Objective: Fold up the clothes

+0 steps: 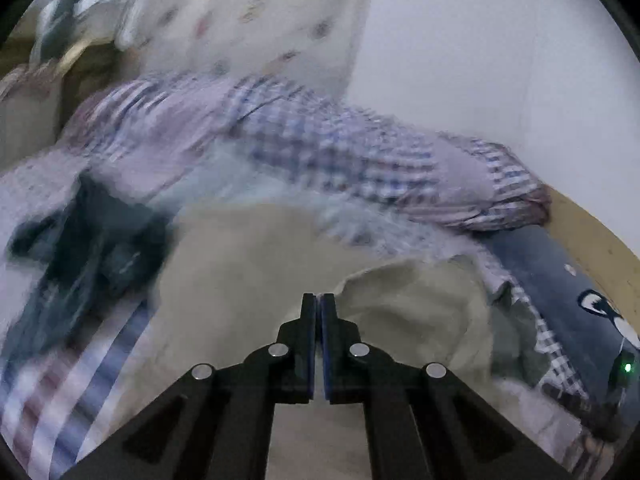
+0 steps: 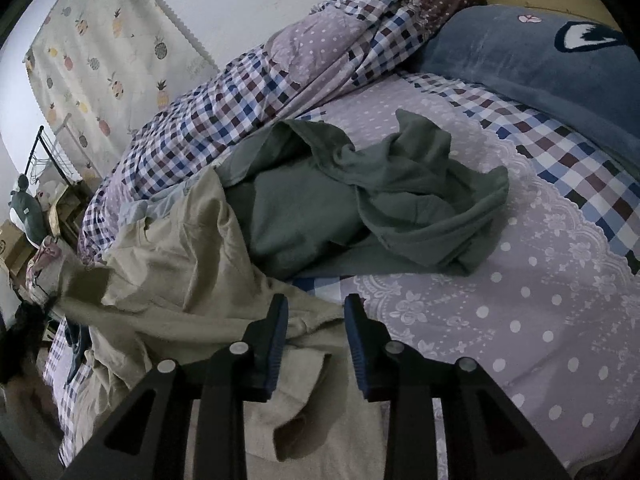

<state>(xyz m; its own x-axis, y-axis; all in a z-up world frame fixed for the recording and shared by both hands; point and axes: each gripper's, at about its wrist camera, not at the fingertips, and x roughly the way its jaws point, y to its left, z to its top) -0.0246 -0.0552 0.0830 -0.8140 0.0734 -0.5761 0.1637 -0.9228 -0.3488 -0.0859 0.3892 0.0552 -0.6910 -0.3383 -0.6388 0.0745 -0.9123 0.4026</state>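
No legible text, labels or numbers on anything here.

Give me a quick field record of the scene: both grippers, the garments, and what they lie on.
left gripper: shut, over the beige garment; a grasp cannot be confirmed
right gripper: open, over the beige garment's edge
green garment: crumpled, unfolded, partly under the beige one
surface: bed sheet, dotted lilac
behind: checked quilt, blue pillow
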